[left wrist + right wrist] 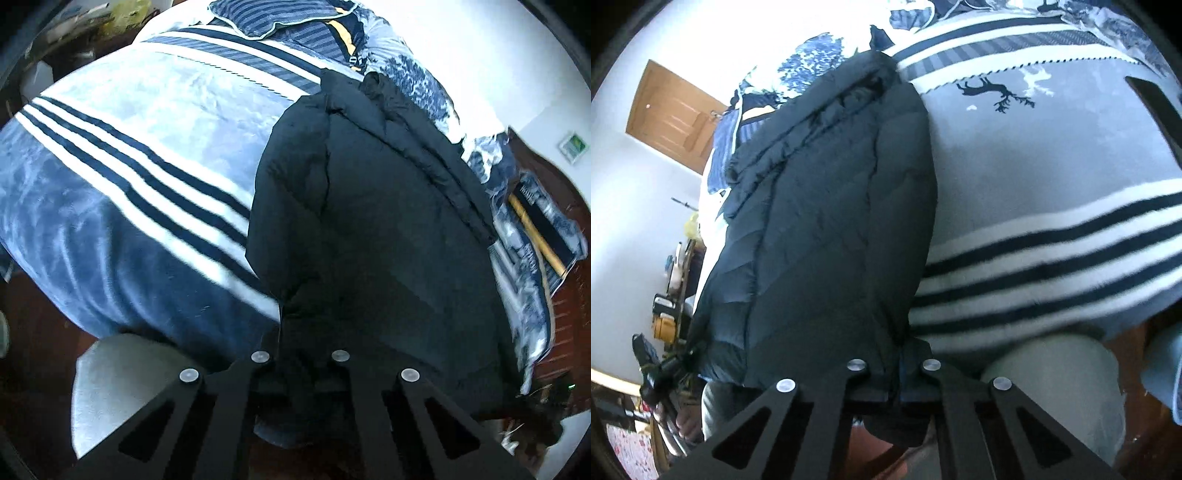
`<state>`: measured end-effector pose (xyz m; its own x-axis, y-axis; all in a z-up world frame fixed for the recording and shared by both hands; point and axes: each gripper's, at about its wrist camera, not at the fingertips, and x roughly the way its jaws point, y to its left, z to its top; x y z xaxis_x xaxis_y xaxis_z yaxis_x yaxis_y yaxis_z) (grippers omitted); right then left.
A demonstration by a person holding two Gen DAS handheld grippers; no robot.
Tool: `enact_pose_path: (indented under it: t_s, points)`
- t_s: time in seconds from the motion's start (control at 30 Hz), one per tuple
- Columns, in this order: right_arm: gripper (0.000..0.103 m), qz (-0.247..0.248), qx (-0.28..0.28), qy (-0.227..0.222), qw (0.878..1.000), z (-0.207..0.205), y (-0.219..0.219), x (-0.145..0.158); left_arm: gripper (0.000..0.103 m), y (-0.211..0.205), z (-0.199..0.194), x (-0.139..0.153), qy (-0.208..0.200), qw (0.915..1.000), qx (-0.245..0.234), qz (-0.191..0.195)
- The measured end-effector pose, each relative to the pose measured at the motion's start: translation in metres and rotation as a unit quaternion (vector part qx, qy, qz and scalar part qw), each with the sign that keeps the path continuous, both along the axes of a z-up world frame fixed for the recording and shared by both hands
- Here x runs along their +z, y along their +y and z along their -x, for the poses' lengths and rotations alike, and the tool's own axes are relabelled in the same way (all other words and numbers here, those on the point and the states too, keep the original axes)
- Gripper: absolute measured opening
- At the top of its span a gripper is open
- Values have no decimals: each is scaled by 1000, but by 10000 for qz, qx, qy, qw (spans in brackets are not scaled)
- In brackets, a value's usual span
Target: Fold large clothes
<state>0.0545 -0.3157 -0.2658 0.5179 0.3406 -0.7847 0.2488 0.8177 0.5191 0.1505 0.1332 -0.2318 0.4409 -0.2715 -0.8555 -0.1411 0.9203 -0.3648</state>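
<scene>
Two grips on the near hem of the black puffer jacket [369,206], lying lengthwise on the striped blanket [122,192]: left gripper [301,356] pinched shut on its corner, right gripper [894,365] likewise, apparently, fabric bunching there. Mid-fold, hem taken up; next, carrying both corners evenly toward the collar end, keeping the padding flat.

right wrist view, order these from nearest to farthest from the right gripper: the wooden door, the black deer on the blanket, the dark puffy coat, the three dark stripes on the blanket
1. dark puffy coat: its near hem is between the jaws of the right gripper.
2. three dark stripes: on the blanket, just right of the coat.
3. black deer: farther up the blanket, upper right.
4. wooden door: in the far wall, upper left.
</scene>
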Motion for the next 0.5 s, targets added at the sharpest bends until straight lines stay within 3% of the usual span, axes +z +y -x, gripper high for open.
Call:
enact_pose_path:
  t_s: [0.07,0.2,0.37,0.4,0.47,0.5]
  points:
    - [3,150,116,-22,9998,1,7,4,5,-2,2,-8,66,9997,-35,-221]
    - [3,507,248,51,9984,-7,15,2,6,0,1,-4,41,9998,15,-190]
    - [3,873,356,-1,9955,-13,18,-4,10,-20,-4,-10,-61,9955,-184,-933]
    - [7,855,347,-29,9957,-14,19,-7,12,-23,-4,-8,-113,9942,-233,-1039]
    - [7,688,314,-69,9971,-12,16,-9,32,-28,-2,0,-339,9915,-327,-1213]
    - [15,631,290,-116,9975,-12,15,-9,58,-30,-2,2,-432,9909,-337,-1226]
